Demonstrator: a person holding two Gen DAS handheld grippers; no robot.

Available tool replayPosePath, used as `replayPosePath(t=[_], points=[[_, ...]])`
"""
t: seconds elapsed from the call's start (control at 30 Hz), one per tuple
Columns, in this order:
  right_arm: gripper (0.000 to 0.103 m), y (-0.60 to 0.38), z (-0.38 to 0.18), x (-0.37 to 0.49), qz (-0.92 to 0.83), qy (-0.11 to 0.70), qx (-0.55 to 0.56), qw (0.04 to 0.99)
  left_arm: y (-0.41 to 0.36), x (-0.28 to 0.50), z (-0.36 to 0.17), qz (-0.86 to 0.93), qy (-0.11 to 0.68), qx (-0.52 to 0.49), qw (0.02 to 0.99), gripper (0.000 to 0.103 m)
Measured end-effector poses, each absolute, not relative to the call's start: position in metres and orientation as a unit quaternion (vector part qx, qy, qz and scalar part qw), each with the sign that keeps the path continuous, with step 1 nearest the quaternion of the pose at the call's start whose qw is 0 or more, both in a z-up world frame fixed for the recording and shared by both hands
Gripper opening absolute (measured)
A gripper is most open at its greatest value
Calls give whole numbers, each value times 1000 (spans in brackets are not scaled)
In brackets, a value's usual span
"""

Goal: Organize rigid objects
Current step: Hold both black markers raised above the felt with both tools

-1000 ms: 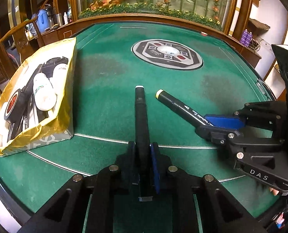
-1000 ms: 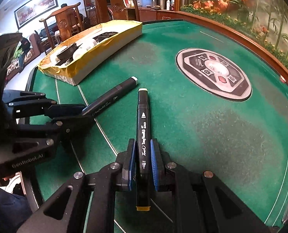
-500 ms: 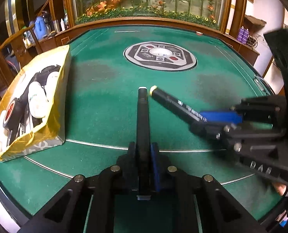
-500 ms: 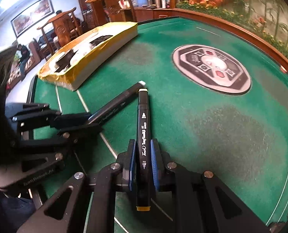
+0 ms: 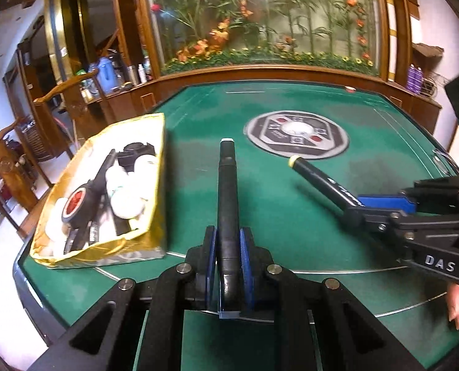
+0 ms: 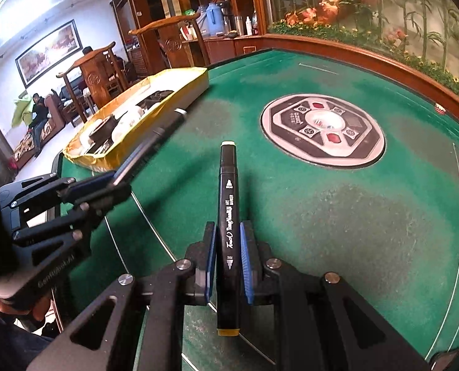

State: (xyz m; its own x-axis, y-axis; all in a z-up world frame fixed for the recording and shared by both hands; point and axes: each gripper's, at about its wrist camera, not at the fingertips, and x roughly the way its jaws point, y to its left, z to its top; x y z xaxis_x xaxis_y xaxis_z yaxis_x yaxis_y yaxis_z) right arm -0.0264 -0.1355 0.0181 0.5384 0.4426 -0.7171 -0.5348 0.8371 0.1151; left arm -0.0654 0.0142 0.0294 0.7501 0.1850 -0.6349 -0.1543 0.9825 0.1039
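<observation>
My left gripper (image 5: 226,247) is shut on a black marker (image 5: 226,191) with a white tip, which points forward over the green table. My right gripper (image 6: 228,247) is shut on a black marker with yellow ends (image 6: 228,210), printed with white lettering. In the left wrist view the right gripper (image 5: 381,208) comes in from the right with its yellow-tipped marker (image 5: 319,181) aimed left. The right wrist view has the left gripper (image 6: 99,187) at the left, its marker (image 6: 150,143) blurred and aimed at the gold box (image 6: 180,94). Both markers are off the felt.
The gold box (image 5: 156,198) at the table's left edge holds white bottles, a tape roll and dark pens. A round grey panel (image 5: 297,133) is set in the table's centre (image 6: 322,130). Wooden chairs stand beyond the left edge, and a planter wall lies behind the far rim.
The left gripper has risen and tilted up with its marker, which now points nearer the gold box. The two marker tips, close together a moment ago, have drawn apart.
</observation>
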Motion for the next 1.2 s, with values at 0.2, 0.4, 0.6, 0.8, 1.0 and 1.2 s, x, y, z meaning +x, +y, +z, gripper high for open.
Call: replayPosePath(t=[0.2, 0.4, 0.6, 0.8, 1.0, 1.2], points=[[14, -132, 14, -24, 283, 395, -60, 872, 22, -66, 30, 105, 340, 17, 934, 15], [14, -133, 13, -23, 279, 395, -56, 873, 22, -67, 29, 106, 336, 12, 936, 15], [14, -132, 11, -24, 280, 395, -58, 873, 22, -68, 28, 105, 337, 10, 936, 15], [14, -133, 11, -23, 280, 398, -55, 872, 24, -68, 27, 104, 337, 9, 936, 15], [14, -133, 13, -23, 279, 395, -45, 874, 24, -68, 29, 103, 335, 8, 937, 15], [14, -128, 14, -26, 283, 396, -34, 873, 25, -70, 30, 101, 331, 4, 938, 15]])
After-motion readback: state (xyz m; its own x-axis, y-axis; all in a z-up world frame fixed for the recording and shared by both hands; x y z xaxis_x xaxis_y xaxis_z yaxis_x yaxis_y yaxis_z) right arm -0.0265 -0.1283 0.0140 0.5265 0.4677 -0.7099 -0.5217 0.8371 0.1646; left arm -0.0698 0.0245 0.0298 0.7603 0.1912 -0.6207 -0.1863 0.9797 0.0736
